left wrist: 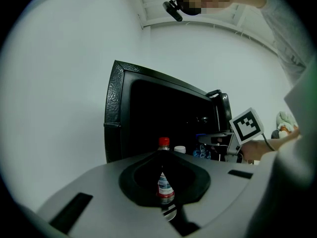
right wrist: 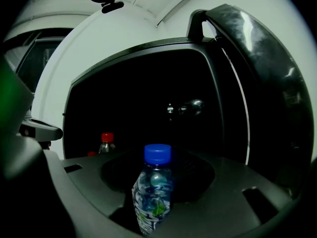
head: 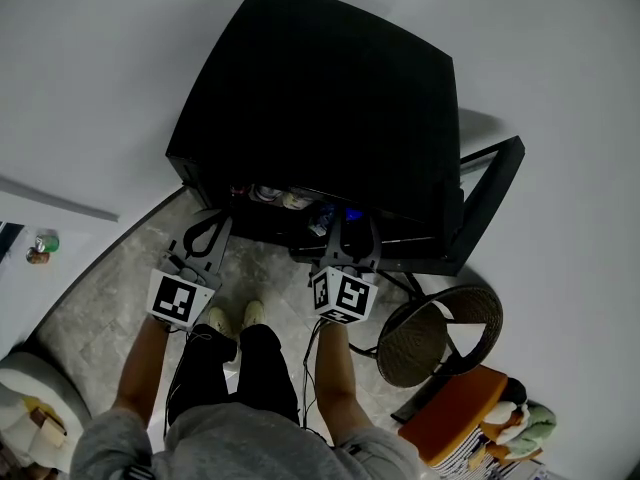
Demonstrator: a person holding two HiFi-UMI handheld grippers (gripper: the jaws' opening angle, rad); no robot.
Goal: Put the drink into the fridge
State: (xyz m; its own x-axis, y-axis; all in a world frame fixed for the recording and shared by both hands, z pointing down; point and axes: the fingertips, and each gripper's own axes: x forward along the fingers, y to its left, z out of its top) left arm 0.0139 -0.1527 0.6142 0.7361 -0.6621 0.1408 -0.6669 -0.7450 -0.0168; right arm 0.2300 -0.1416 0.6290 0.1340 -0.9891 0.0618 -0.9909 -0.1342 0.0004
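Water btl [right wrist: 153, 195], blue cap, was held betw. the jaws of the R gripper [head: 345, 226], which were set wide round its body. Btl was carried at the open front of the black fridge [head: 320, 98], which stood on the floor. The door [head: 492, 198] was swung open to the R. Inside, a red-capped btl [left wrist: 163, 144] was seen standing, w/ a white cap [left wrist: 180, 149] just beside it. L gripper [head: 206, 218] was held at the fridge's front edge, its jaws met at the tips, nothing gripped.
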